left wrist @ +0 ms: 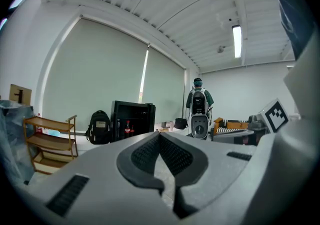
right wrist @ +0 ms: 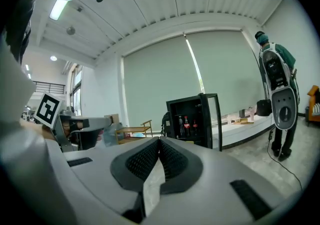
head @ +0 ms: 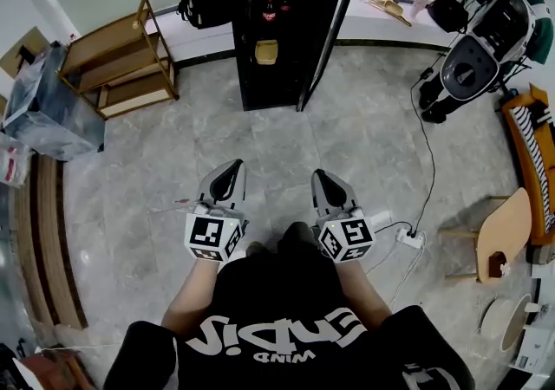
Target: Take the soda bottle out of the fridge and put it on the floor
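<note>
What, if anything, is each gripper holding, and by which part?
Nothing. The left gripper and right gripper are shut and empty; the soda bottle stands in the open fridge.

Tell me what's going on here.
A person stands on the tiled floor with a gripper in each hand, facing the black fridge some way off. Its door is open and soda bottles stand inside, untouched. The left gripper and the right gripper are both shut and empty.

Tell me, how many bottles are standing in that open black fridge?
3 show in the right gripper view, side by side on an upper shelf of the fridge: left bottle, middle bottle, right bottle. Others may hide behind them.
</note>
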### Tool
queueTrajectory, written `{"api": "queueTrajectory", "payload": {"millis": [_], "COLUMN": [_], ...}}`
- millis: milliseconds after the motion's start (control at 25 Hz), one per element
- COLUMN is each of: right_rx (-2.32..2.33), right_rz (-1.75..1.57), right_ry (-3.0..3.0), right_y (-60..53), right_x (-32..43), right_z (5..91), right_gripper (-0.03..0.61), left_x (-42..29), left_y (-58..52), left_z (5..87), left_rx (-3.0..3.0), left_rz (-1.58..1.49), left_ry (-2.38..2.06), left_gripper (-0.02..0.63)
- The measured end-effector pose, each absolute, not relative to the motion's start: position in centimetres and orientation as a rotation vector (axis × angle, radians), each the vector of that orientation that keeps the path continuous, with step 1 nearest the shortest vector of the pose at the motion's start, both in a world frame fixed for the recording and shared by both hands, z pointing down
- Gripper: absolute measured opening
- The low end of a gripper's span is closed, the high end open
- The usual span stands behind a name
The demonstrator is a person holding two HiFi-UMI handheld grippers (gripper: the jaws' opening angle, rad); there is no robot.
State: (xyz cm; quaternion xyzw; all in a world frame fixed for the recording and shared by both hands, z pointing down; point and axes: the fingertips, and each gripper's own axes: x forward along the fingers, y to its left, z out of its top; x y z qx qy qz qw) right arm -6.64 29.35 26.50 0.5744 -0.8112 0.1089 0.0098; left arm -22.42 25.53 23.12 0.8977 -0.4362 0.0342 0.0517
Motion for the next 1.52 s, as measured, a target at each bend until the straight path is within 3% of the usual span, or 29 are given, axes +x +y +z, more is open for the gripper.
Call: {"api": "queueTrajectory", "payload": {"millis": [400, 1160, 1520], "right_rx": [1.838, 1.622, 1.586], "right_rz": [0.316, 0.307, 0.320], "right_ry": [-2.507, -2.582, -2.597], "right_y": [22.2, -1.7, -9.7], "right_x": [-4.3, 5.0, 5.7], "right_z": [27.1, 24.8, 24.9], "right_gripper": [0.023, 0.023, 0.023], "left_x": [-20.2, -11.9, -11.7], "left_y": [17.7, -4.6, -12.8], "left_z": [24.2, 21.6, 20.5], "left_rx": [2.747, 2.637, 2.595], "left_rz": [0.085, 0.066, 0.040], "left_ry": [-1.287, -1.470, -1.540], "left_gripper": [0.006, 0.006, 0.006]}}
